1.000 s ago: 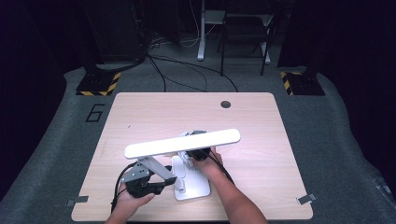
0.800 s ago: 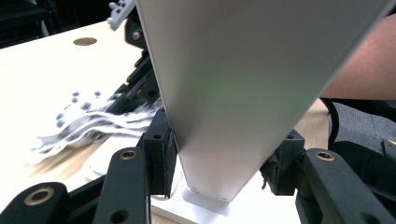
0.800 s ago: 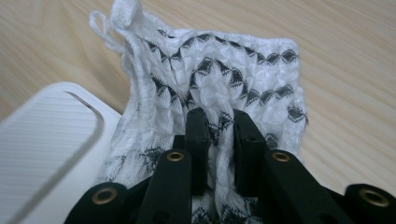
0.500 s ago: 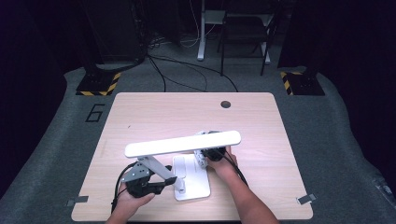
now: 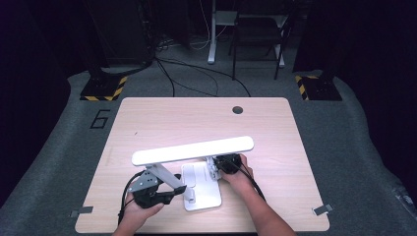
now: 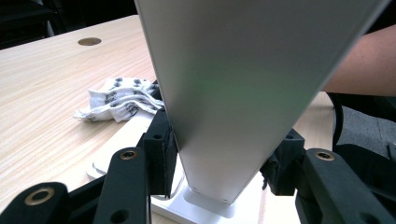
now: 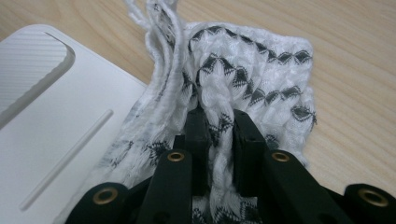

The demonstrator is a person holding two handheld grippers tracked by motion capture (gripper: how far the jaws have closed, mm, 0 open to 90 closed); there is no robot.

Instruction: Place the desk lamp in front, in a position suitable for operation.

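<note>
Two hand-held grippers work at a white desk lamp (image 5: 196,167) standing near the front edge of the wooden surface (image 5: 162,123). The left hand-held gripper (image 5: 169,189) is clamped on the lamp's arm (image 6: 224,107); in the left gripper view its jaws press against both sides of that flat, pale arm just above the lamp's base (image 5: 201,191). The right hand-held gripper (image 5: 215,167) is closed on a white cloth with a black pattern (image 7: 243,84), a fold of which is pinched between its jaws in the right gripper view. The cloth lies bunched at the edge of the base, partly on the base and partly on the wood. In the high view the lamp's long head (image 5: 193,150) stretches level above both hand-held grippers.
</note>
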